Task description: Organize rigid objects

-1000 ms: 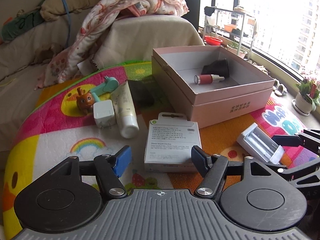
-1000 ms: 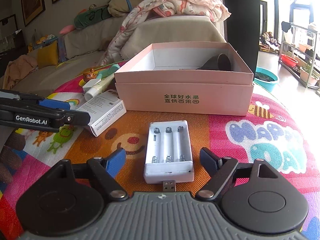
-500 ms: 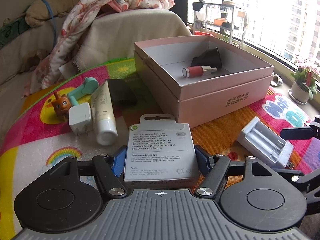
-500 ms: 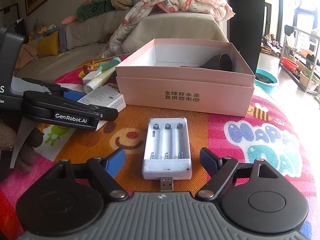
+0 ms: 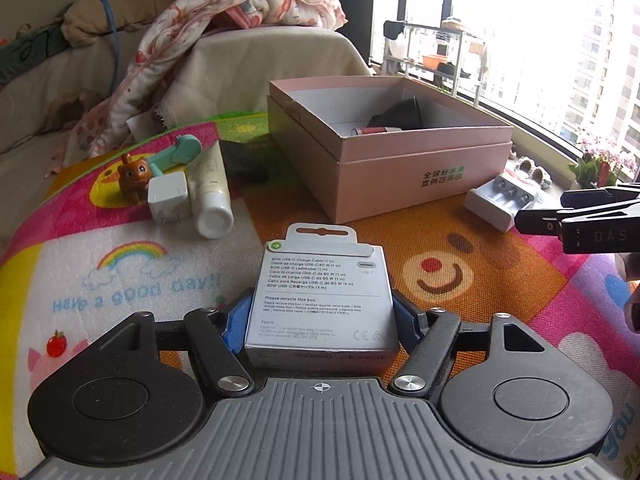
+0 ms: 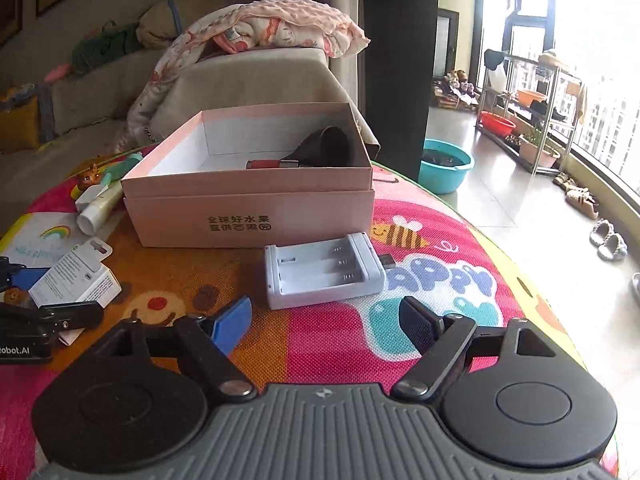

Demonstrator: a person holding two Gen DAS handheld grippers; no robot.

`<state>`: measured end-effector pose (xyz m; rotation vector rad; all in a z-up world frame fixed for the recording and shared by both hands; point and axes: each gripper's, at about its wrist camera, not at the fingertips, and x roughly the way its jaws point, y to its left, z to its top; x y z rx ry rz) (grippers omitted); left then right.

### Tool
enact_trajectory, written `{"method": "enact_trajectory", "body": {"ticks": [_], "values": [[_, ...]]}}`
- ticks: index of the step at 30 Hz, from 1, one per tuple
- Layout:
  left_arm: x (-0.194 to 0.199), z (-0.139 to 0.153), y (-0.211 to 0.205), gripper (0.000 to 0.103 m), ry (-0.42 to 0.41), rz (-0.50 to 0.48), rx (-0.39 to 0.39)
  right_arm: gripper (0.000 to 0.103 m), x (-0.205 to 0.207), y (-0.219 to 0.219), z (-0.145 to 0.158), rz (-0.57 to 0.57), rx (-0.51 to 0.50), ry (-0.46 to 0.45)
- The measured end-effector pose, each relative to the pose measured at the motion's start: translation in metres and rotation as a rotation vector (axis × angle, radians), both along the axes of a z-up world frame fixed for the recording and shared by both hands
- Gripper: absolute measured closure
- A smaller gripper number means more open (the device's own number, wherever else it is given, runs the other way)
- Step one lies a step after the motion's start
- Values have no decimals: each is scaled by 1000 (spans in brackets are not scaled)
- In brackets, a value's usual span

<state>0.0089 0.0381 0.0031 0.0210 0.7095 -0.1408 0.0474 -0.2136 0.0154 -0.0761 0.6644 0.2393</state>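
A white USB-C cable box [image 5: 322,296] lies on the play mat between the blue pads of my left gripper [image 5: 320,314]. The jaws stand open, close against the box's sides. The same box [image 6: 74,276] and left gripper [image 6: 40,314] show at the left of the right wrist view. A white battery charger [image 6: 322,270] lies crosswise just beyond my open right gripper [image 6: 325,320], with nothing between its fingers. Behind stands the open pink box [image 6: 252,216], which holds a red tube [image 6: 266,164] and a black object [image 6: 326,146].
At the mat's far left lie a white plug adapter [image 5: 168,196], a cream tube [image 5: 210,196], a brown toy animal [image 5: 134,174] and a teal item [image 5: 180,152]. A sofa with a blanket [image 5: 224,36] stands behind. The mat's edge drops to the floor on the right [image 6: 520,208].
My left gripper moved forward and down, and the cable box now sits between its jaws. The right wrist view swung right; the charger now lies crosswise, its plug pointing right.
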Motion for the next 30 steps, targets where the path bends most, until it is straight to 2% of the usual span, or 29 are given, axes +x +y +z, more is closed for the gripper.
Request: {"method": "enact_trajectory", "body": {"ticks": [3,6,10,12,14,18,22,26,30], "values": [[1,0,2,28,1,3,-12,21,10,6,1,7,-65,-59],[2,0,2,28,2,4,-7,21,20,15,2,87,-103,-52],[1,-1,2,28,-1,3,-10,20,39,24,-4,84,-168,-37],[1,-1,3,28,-3,3,-14,20,51,23,-10,76,-147,23],[1,-1,3,28,-6,4,-17,18,56,17,-10,58,-102,44],[0,-2,2,28,-9,4,-10,17,57,15,-11,51,-112,39],[-1,-1,1,28,-10,6,-8,10,63,8,-12,56,-94,61],[-1,-1,0,28,-12,7,-2,6,75,-8,-14,50,1,129],[-2,-1,1,28,-17,11,-7,12,64,-12,-12,51,10,89]]}}
